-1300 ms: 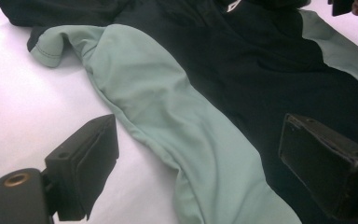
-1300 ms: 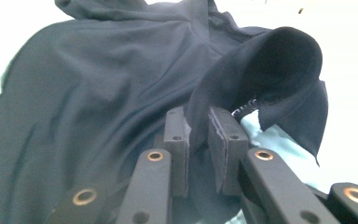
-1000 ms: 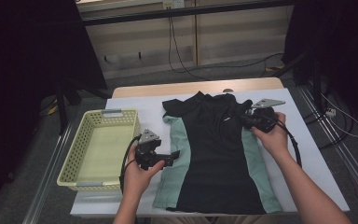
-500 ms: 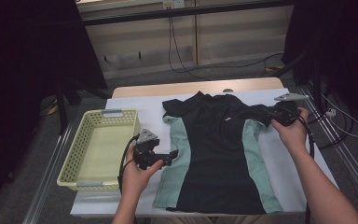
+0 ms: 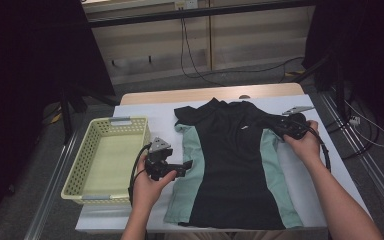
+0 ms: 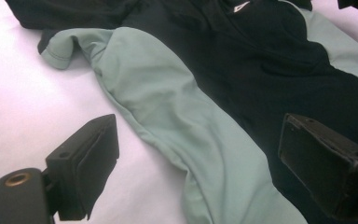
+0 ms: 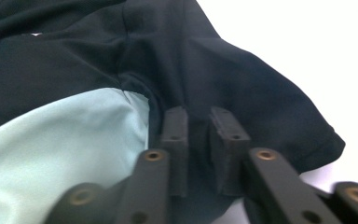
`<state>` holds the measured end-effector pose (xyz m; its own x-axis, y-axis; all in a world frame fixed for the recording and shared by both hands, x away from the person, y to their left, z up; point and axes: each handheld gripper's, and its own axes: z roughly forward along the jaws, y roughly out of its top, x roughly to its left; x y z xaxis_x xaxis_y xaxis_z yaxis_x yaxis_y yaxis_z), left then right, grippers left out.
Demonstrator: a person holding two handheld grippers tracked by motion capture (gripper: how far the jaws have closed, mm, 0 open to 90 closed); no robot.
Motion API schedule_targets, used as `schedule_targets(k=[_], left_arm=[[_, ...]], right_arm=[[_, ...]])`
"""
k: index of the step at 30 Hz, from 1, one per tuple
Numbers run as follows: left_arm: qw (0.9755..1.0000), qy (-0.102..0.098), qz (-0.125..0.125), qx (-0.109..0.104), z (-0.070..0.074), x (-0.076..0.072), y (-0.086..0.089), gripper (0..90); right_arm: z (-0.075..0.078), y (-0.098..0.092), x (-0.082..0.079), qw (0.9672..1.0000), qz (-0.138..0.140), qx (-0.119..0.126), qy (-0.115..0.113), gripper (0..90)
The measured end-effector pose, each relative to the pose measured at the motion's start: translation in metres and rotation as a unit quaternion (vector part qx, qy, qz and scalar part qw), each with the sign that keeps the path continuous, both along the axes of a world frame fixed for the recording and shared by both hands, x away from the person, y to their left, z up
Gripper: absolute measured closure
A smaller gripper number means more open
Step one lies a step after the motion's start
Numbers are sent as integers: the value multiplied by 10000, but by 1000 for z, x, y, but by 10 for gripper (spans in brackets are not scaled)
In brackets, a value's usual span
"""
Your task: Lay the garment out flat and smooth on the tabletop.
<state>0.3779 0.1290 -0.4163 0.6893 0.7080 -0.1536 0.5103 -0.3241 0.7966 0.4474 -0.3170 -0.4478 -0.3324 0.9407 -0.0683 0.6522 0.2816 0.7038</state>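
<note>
A black shirt [image 5: 235,170] with mint-green side panels [image 6: 168,107] lies flat on the white table [image 5: 325,190], collar to the far side. My left gripper [image 5: 186,165] hovers at the shirt's left edge. In the left gripper view it [image 6: 203,140] stands open over the green panel, holding nothing. My right gripper [image 5: 280,131] is at the shirt's right sleeve [image 7: 261,93]. Its jaws have just been closing, and in the right gripper view it [image 7: 198,126] pinches black sleeve fabric between nearly touching pads.
A pale yellow mesh basket [image 5: 105,125] stands to the left of the shirt, at the table's left edge. Bare white tabletop lies right of the shirt. Cables run along the floor beyond the table's far wooden edge [image 5: 210,95].
My right gripper swung out to the right with the sleeve, then came back left and lower against the shirt's side. The left hand and its gripper kept still.
</note>
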Motion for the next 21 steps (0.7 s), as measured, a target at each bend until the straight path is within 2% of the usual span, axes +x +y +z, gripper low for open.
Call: schedule_targets(k=[1, 3, 8, 10, 12, 13, 14, 17, 20, 21], left_arm=[[10000, 12, -2, -8, 0, 0, 0, 125], [10000, 23, 7, -12, -1, 1, -1, 125], [10000, 42, -3, -48, 0, 1, -1, 125], [10000, 53, -17, -59, 0, 1, -1, 126], [10000, 58, -12, -47, -1, 2, -1, 125], [10000, 72, -1, -31, -2, 2, 0, 125], [10000, 81, 9, -44, -2, 2, 0, 125], [10000, 92, 13, -25, -3, 4, 1, 125], [10000, 89, 20, -7, -3, 3, 1, 125], [10000, 96, 16, -7, -3, 3, 1, 126]], right_arm=[[0, -1, 1, 10000, 36, 17, 13, 890], [3, -5, 2, 10000, 6, 70, 20, 896], [14, -19, 11, 9997, -131, 183, -137, 900], [17, -25, 17, 9992, -235, 206, -237, 900], [19, -30, 20, 9976, -435, 303, -445, 900], [20, -32, 23, 9976, -453, 354, -395, 900], [20, -33, 25, 9979, -421, 347, -335, 900], [20, -32, 25, 9982, -382, 241, -393, 892], [19, -33, 25, 9990, -286, -21, -346, 900], [19, -36, 26, 9990, -327, 16, -295, 900]])
